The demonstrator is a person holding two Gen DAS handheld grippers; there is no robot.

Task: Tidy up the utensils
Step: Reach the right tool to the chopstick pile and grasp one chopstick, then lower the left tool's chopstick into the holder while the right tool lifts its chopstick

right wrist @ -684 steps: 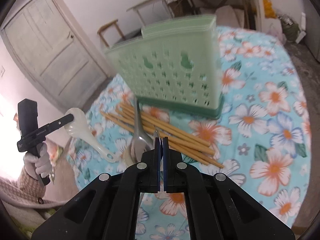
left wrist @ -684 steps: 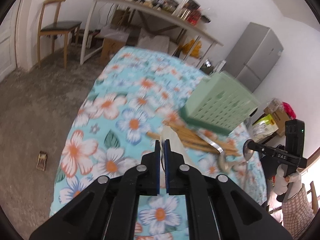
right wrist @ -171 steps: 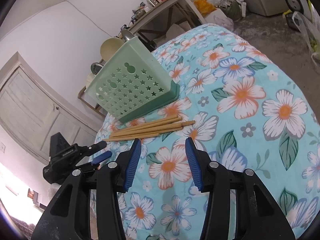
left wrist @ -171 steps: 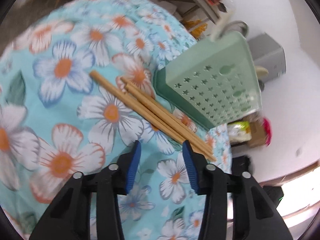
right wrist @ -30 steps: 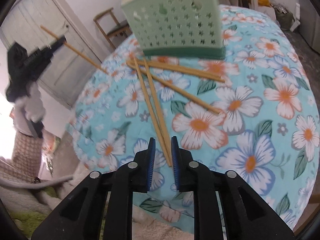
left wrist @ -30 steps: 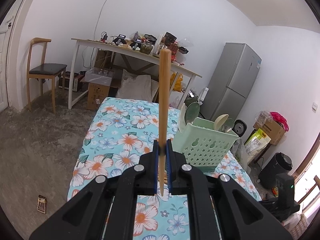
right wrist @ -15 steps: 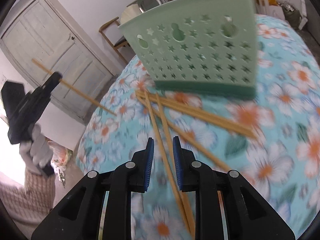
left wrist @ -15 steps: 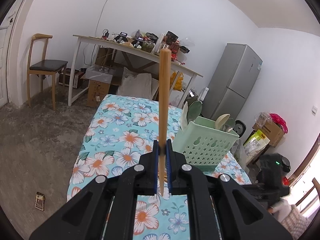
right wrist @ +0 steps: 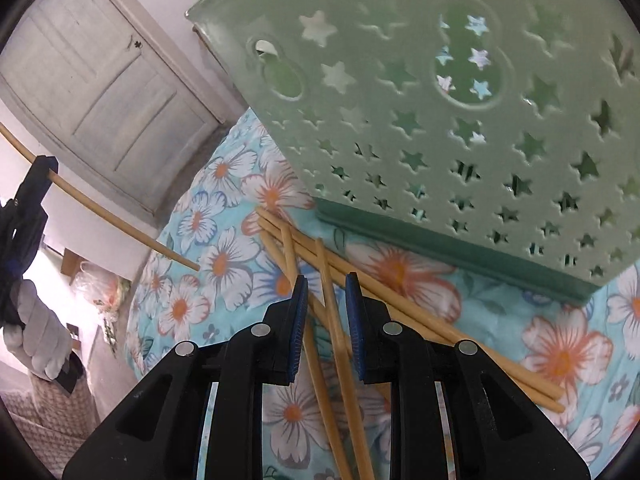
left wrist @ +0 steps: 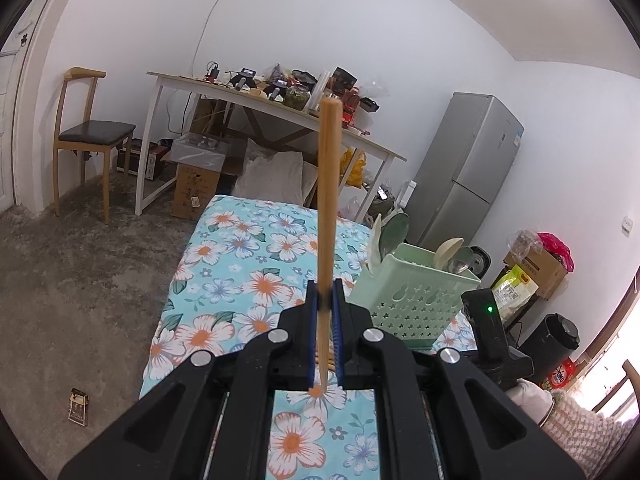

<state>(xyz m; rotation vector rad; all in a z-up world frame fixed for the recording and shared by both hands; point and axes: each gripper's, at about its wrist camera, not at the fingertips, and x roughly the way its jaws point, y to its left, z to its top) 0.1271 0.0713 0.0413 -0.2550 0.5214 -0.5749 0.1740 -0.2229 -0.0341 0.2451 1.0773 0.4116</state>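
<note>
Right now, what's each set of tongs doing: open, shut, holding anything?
Left tongs: shut on a chopstick, held upright.
Right tongs: open, holding nothing, with one loose chopstick on the floral cloth between the pads.

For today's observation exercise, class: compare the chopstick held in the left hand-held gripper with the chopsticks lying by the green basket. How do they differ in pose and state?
1. The held chopstick stands upright in the air; the loose chopsticks lie flat on the floral tablecloth.
2. The held chopstick is alone, clamped in the left hand-held gripper; the loose chopsticks lie crossed, ungripped, one between the right hand-held gripper's open jaws.

Shared: same tan colour; none is in the green basket.
</note>
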